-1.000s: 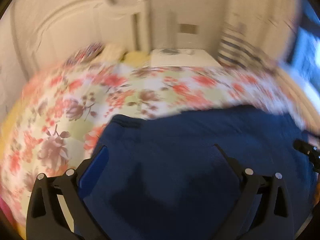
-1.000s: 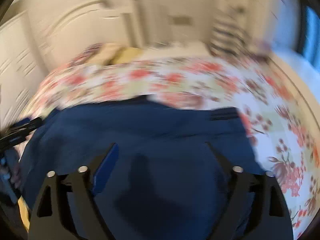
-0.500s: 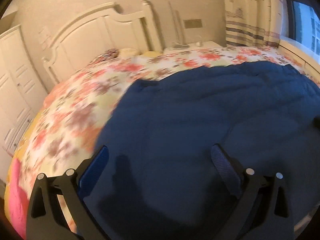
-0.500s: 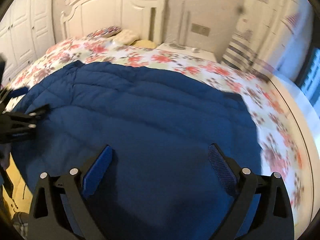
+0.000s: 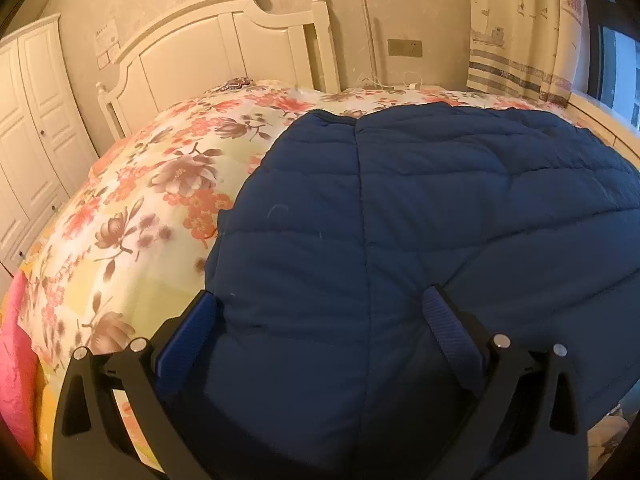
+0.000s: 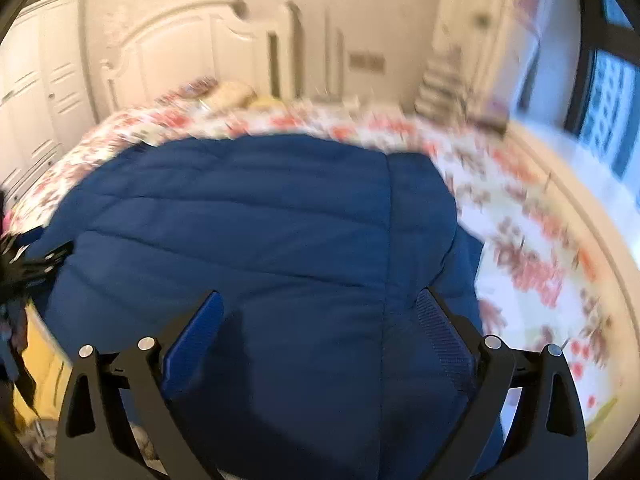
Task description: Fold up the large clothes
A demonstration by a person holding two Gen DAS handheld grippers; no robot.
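Note:
A large dark blue quilted garment [image 5: 400, 220] lies spread flat on a floral bedspread [image 5: 152, 200]. It also shows in the right wrist view [image 6: 280, 232], which is blurred. My left gripper [image 5: 320, 320] is open and empty, its blue-padded fingers hovering over the garment's near left part. My right gripper [image 6: 320, 320] is open and empty over the garment's near right part. The left gripper's black tip [image 6: 44, 260] shows at the garment's left edge in the right wrist view.
A white headboard [image 5: 224, 48] stands at the far end of the bed. White wardrobe doors [image 5: 28, 140] are on the left. A striped curtain [image 5: 516, 40] and a window [image 6: 608, 100] are on the right. A pink cloth [image 5: 14, 360] lies at the bed's near left edge.
Both grippers have stayed open while the views swung. The left view now shows more bedspread to the garment's left. The right view has turned right and is blurred.

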